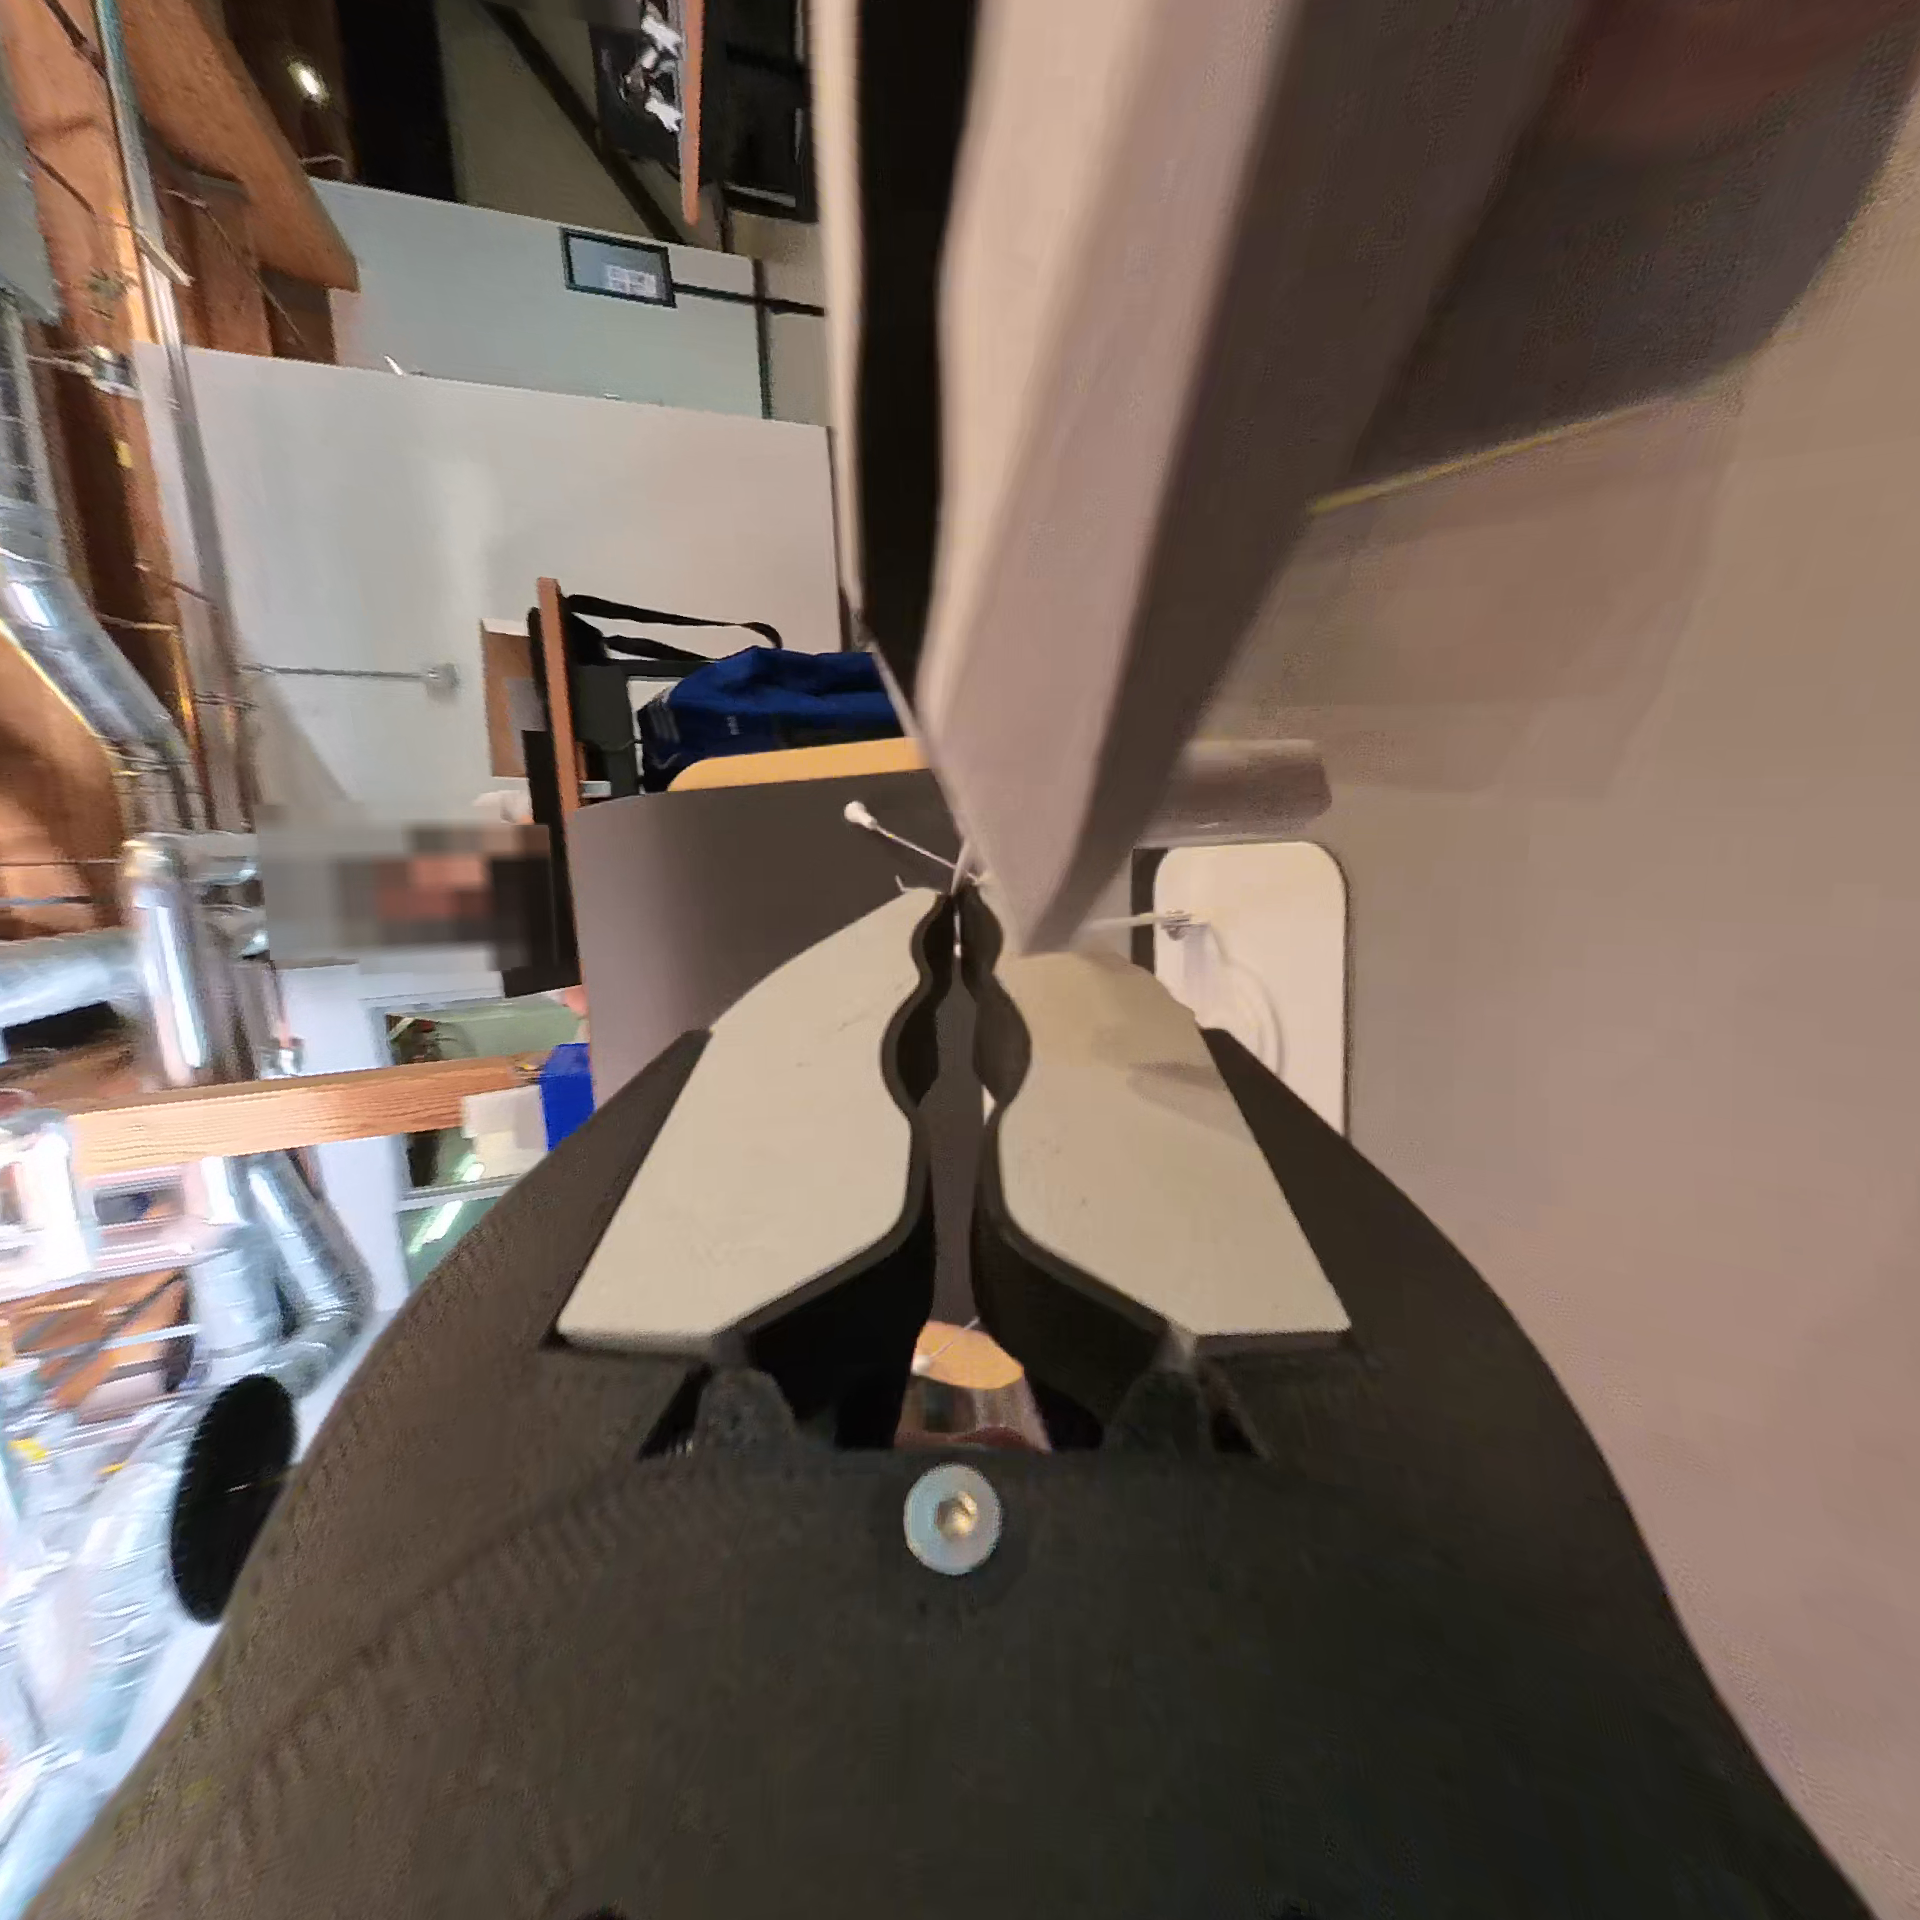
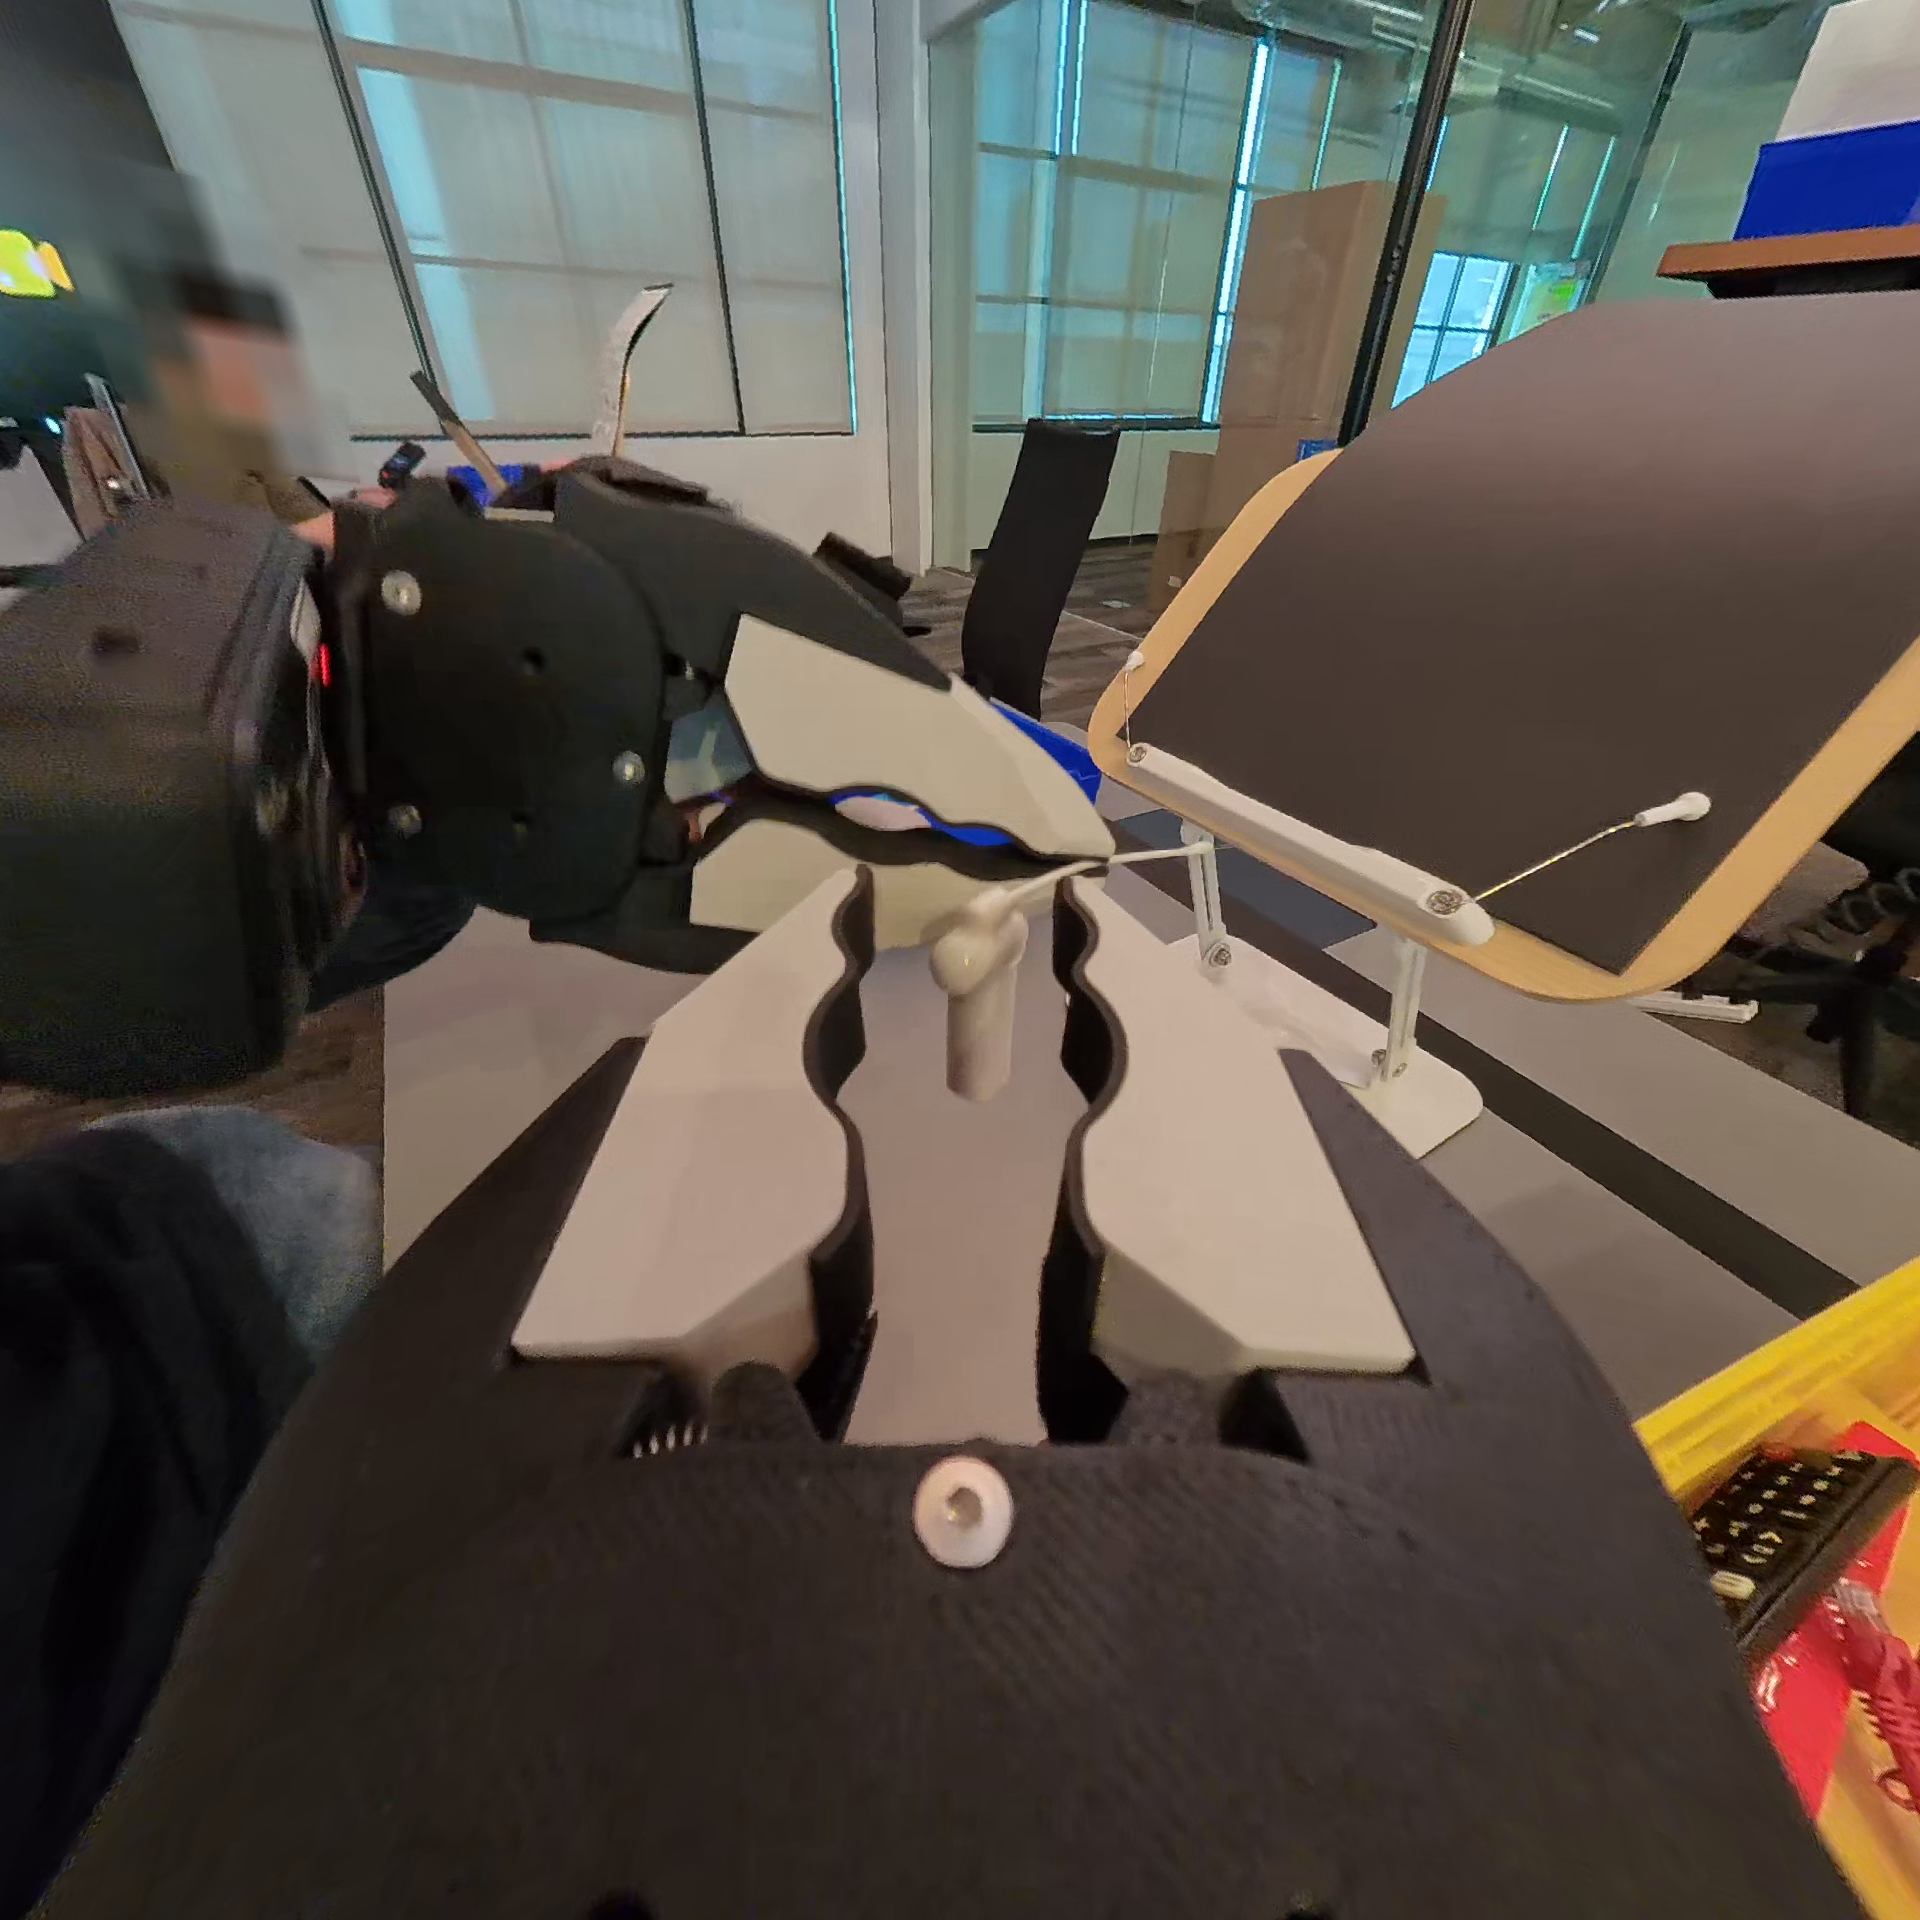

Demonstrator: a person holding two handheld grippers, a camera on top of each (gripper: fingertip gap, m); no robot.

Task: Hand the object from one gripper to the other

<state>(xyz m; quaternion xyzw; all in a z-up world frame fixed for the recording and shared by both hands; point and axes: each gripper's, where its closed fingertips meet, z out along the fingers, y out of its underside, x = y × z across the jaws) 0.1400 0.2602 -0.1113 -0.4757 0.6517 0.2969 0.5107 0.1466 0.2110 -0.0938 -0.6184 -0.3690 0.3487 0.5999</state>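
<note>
Left gripper (image 2: 1081, 852) jaws clamped on thin white wire of earbud (image 2: 977, 987) — bud hangs between right gripper (image 2: 961, 914) jaws, which stand apart above bench (image 2: 1558, 1174). Judgement: close right on stem squarely, confirm hold, then release left — avoid tugging wire.

A large pale shape (image 1: 1122, 416) across the left wrist view is smeared by motion blur. The yellow crate (image 2: 1808, 1382) is cut off by the right wrist view's edge, its contents only partly seen.
</note>
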